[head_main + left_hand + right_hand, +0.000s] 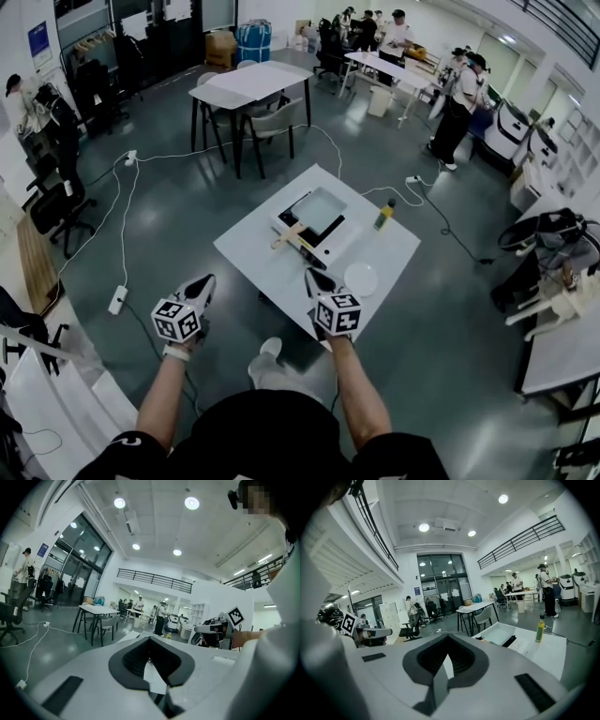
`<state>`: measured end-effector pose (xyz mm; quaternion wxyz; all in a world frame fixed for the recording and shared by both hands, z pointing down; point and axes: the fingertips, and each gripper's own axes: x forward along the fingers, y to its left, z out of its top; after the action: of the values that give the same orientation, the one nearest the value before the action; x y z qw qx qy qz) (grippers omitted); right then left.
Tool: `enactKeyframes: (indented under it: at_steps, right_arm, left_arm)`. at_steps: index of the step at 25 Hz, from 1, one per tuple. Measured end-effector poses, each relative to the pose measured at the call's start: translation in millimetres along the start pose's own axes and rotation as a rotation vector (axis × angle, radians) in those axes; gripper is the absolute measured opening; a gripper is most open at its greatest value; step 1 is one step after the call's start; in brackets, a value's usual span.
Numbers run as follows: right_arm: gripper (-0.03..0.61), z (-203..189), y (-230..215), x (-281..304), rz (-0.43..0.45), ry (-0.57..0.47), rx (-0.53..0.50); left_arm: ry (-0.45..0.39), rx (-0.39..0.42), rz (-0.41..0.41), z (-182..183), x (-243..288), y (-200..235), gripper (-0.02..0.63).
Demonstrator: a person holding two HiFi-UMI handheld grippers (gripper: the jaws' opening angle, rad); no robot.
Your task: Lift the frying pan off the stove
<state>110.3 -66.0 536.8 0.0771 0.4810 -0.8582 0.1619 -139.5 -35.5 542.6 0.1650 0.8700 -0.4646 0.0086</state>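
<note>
A square pale frying pan (319,210) with a wooden handle (289,236) sits on the black-and-white stove (339,240) on a white table (267,262). In the right gripper view the pan (501,632) lies ahead and to the right. My left gripper (203,284) hangs off the table's near left corner, shut and empty. My right gripper (312,277) hovers over the table's near edge, short of the handle, also shut with nothing in it. Both sets of jaws, the left gripper (151,665) and the right gripper (447,660), are closed together.
A yellow-green bottle (384,214) stands right of the stove, and a white plate (360,278) lies near the front right. A second table with chairs (249,86) stands behind. Cables and a power strip (117,299) run over the floor at left. Several people stand at the back right.
</note>
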Motion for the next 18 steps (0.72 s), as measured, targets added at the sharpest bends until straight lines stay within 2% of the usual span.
enactKeyframes:
  at_steps: [18]
  right_arm:
    - [-0.003,19,-60,79,-0.041,0.002,0.026]
  left_arm:
    - [0.037,0.015,-0.048,16,95,51,-0.002]
